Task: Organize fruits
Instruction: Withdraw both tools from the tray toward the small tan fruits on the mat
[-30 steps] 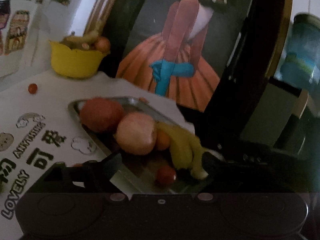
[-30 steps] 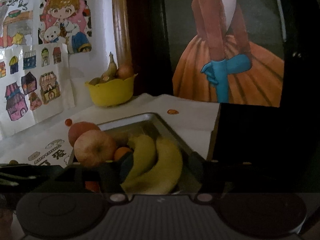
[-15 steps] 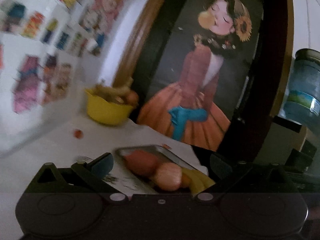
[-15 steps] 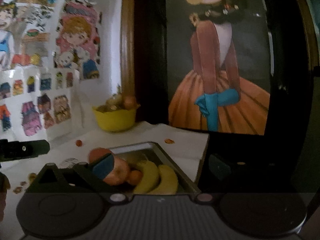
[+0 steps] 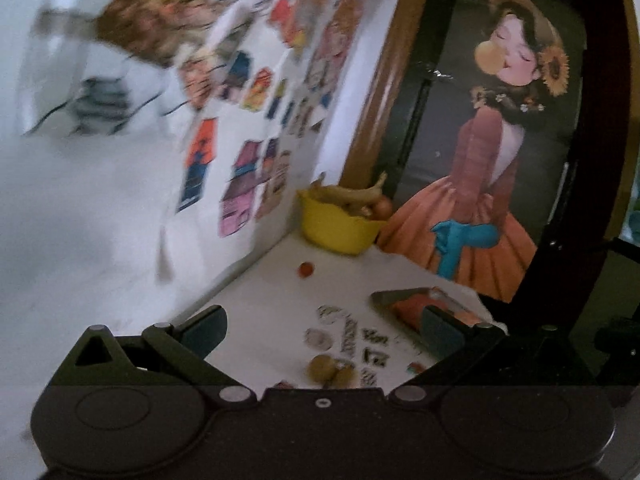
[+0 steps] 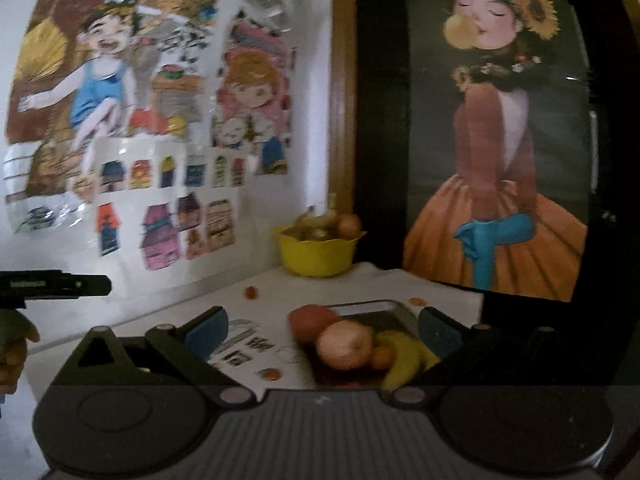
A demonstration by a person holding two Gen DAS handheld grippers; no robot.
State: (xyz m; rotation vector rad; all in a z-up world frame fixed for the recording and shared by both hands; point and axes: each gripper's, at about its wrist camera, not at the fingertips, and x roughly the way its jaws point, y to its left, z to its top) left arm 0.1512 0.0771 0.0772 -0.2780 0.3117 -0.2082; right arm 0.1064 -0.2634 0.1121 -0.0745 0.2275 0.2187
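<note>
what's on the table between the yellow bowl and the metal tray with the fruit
Just one small red fruit on the white tablecloth, left of the direct line from yellow bowl to metal tray. Both wrist views show it.

Dim indoor light, fisheye bending and motion blur in both wrist views.

The left view smears the paper cartoon stickers on the white wall (image 5: 248, 92) into streaks; the white counter (image 5: 280, 280) is the brightest area. The right view is sharper but soft, the dark-framed painting of a girl in an orange dress (image 6: 496, 152) murky, corners vignetted black.
</note>
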